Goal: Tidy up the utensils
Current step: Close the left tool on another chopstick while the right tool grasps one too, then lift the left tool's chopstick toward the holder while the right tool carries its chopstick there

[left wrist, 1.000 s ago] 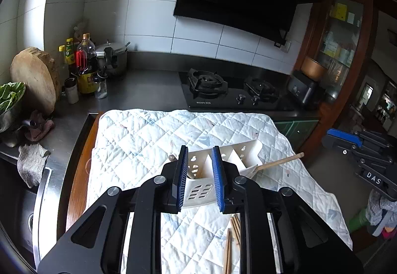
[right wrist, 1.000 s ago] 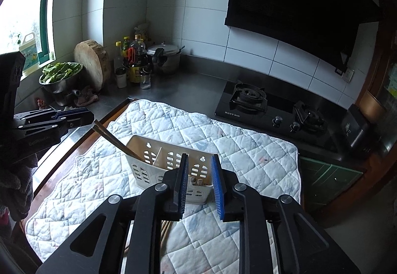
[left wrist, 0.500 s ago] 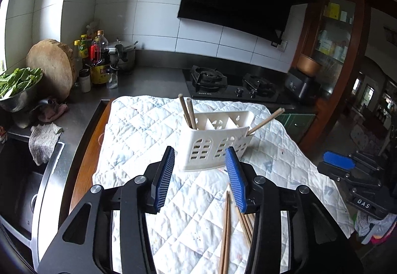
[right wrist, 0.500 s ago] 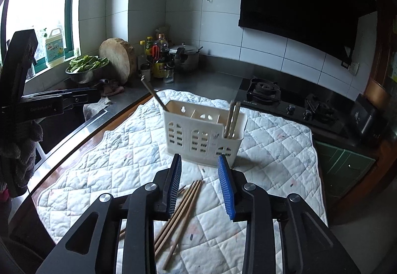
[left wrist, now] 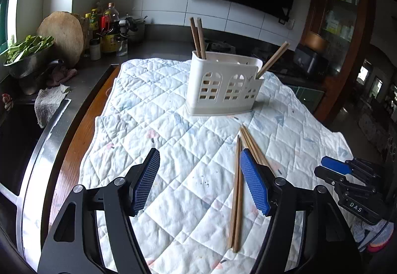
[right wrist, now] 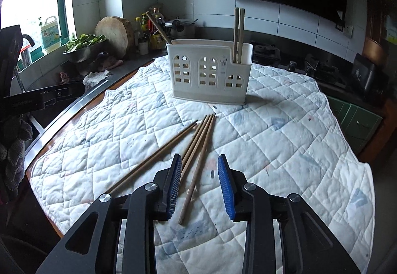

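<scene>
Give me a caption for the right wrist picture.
Open hand-held gripper hovering over loose wooden chopsticks on a white quilted cloth, before a white plastic utensil holder.

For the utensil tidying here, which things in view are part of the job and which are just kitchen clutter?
Part of the job:
- loose chopsticks lying on the quilted cloth
- white holder
- pair of chopsticks already standing in it

Just lying about:
- round chopping block
- bowl of greens
- sauce bottles
- stove
- rag

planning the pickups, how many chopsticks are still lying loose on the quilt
5: three bunched and one beside them, ahead of the right gripper, plus one splayed left. The gripper bodies may hide others.
</scene>
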`<action>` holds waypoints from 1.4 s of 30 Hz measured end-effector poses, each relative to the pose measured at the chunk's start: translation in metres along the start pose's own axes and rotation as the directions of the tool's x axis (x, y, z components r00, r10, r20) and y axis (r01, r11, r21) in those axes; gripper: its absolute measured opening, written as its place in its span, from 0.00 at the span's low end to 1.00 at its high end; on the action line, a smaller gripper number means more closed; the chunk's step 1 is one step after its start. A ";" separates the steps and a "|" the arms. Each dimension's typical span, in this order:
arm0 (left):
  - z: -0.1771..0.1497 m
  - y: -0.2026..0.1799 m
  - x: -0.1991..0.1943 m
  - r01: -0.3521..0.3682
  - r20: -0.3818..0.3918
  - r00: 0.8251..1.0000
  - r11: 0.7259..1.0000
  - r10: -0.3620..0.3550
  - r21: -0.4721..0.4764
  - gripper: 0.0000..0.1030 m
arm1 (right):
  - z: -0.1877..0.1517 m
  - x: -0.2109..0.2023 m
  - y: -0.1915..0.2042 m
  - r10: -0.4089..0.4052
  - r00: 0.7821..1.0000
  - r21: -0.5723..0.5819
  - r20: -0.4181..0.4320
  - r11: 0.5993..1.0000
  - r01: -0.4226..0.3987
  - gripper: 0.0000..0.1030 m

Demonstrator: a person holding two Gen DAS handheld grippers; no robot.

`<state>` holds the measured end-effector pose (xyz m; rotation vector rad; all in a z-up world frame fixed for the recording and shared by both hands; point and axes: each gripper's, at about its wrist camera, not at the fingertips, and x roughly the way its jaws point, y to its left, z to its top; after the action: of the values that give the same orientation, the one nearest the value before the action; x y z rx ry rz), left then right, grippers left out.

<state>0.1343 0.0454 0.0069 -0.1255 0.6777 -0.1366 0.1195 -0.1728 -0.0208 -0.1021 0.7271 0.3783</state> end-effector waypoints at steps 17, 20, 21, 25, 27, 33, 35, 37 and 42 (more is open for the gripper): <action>-0.052 0.007 0.014 -0.037 -0.058 0.998 0.999 0.035 -0.038 0.65 | -0.044 0.052 0.007 0.018 0.993 0.084 -0.118 0.996 -0.008 0.22; -0.059 0.002 0.018 -0.020 -0.076 0.997 0.999 0.018 -0.032 0.65 | -0.045 0.060 0.007 0.020 0.991 0.089 -0.136 0.996 -0.008 0.21; -0.061 -0.001 0.020 -0.014 -0.083 0.997 0.999 0.012 -0.031 0.64 | -0.045 0.062 0.007 0.017 0.990 0.090 -0.141 0.996 -0.004 0.20; -0.070 -0.011 0.032 0.012 -0.125 0.992 1.000 -0.014 -0.014 0.54 | -0.045 0.064 0.005 0.011 0.989 0.094 -0.145 0.996 0.003 0.15; -0.074 -0.017 0.038 0.028 -0.144 0.989 1.000 -0.028 -0.005 0.50 | -0.045 0.064 0.004 0.009 0.989 0.098 -0.145 0.995 0.005 0.11; -0.081 -0.035 0.054 0.078 -0.193 0.979 0.997 -0.071 0.029 0.28 | -0.045 0.059 0.000 0.006 0.991 0.104 -0.134 0.995 0.008 0.09; -0.081 -0.038 0.059 0.087 -0.204 0.976 0.996 -0.077 0.036 0.23 | -0.044 0.055 -0.001 -0.005 0.992 0.098 -0.124 0.995 0.017 0.08; -0.081 -0.040 0.065 0.096 -0.218 0.972 0.995 -0.086 0.034 0.15 | -0.044 0.050 -0.003 -0.007 0.993 0.098 -0.114 0.995 0.018 0.08; -0.082 -0.040 0.075 0.097 -0.241 0.967 0.995 -0.085 0.038 0.12 | -0.040 0.036 -0.009 -0.010 0.996 0.101 -0.083 0.995 0.018 0.07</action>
<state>0.1370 -0.0125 -0.0963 -0.0935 0.9092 -0.2595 0.1222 -0.1793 -0.0743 -0.0270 0.8255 0.3248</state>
